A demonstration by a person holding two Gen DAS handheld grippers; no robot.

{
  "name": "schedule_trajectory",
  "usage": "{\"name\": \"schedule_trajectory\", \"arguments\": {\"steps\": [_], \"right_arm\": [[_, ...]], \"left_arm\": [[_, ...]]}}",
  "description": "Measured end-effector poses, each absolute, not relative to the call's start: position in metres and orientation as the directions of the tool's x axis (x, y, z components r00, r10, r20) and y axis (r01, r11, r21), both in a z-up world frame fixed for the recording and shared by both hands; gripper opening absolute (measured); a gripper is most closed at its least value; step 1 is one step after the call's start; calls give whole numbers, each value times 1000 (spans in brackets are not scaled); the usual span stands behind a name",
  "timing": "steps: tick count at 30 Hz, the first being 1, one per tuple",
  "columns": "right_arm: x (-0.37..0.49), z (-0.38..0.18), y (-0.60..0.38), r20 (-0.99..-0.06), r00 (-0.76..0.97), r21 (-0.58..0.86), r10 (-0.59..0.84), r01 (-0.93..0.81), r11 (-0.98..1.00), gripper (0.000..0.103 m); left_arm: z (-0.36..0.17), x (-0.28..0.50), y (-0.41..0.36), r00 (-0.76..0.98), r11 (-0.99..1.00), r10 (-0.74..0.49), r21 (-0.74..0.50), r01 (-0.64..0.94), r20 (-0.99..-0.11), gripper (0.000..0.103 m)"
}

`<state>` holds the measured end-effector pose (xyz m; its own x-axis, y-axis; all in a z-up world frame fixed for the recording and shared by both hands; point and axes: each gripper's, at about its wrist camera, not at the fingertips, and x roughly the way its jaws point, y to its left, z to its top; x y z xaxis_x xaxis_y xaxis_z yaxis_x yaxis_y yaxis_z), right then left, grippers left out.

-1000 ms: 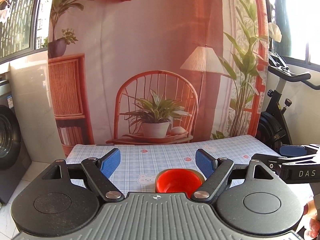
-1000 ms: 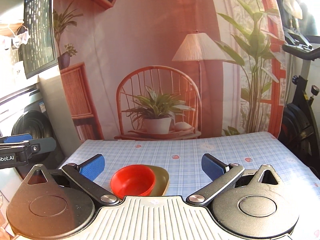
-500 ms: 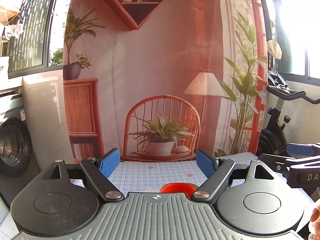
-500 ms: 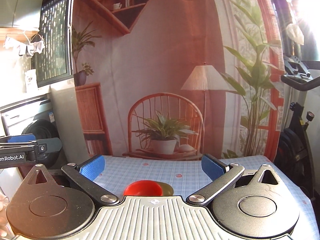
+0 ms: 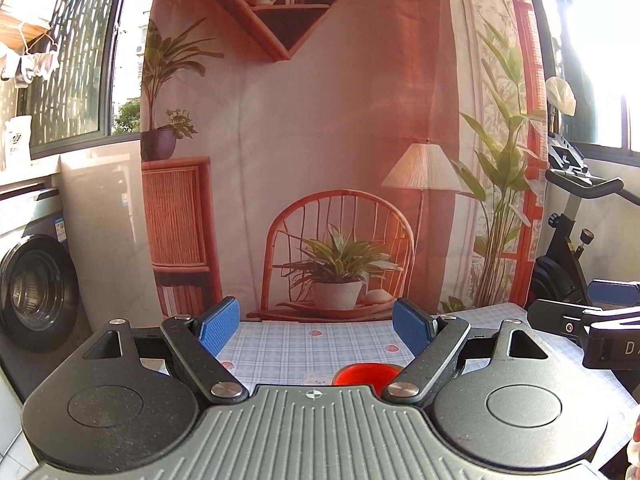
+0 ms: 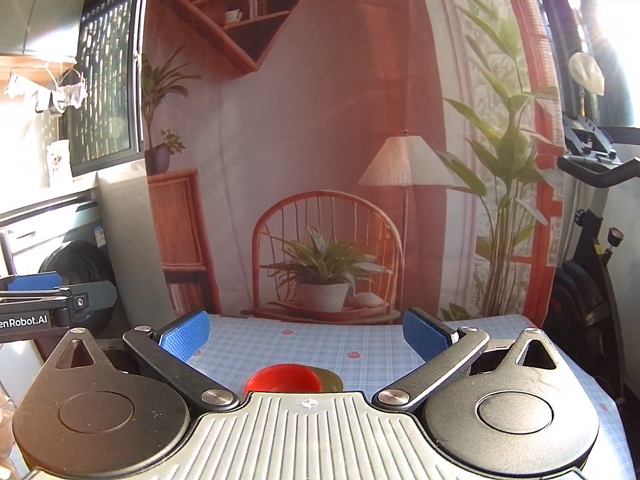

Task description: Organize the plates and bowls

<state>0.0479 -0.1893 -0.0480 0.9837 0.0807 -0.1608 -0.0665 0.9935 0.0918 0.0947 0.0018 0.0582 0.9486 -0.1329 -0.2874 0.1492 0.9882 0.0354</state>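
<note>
2 pieces of tableware show on the checked surface: a red bowl and, touching it on its right, an olive-green dish. Whether the bowl sits inside the dish or only overlaps it I cannot tell, since each gripper body hides the lower half of both. From the left wrist view the red bowl peeks out just above the body, nearer the right finger.

Both tools hover above the surface and hold nothing. The left gripper has its jaws spread wide, with only cloth between the blue pads. The right gripper is equally wide open and empty.

The bowl looks like thin, glossy plastic, so I judge it light, fairly stiff and unlikely to break, but slick against the pads and easy to push across the cloth. Its rim seems the best place to take hold: 1 pad inside the wall, 1 outside, pinching down from above. A squeeze across the full width would probably flex it or let it pop out. Lifting the bowl may drag the dish along if they are nested.
</note>
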Motion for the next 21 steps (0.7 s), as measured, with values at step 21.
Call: {"name": "schedule_trajectory", "arguments": {"steps": [21], "right_arm": [[45,-52,-196,-159,986,109,52,-35,993,103]], "left_arm": [[60,94,4,947,988,-135,37,153,-293,86]]}}
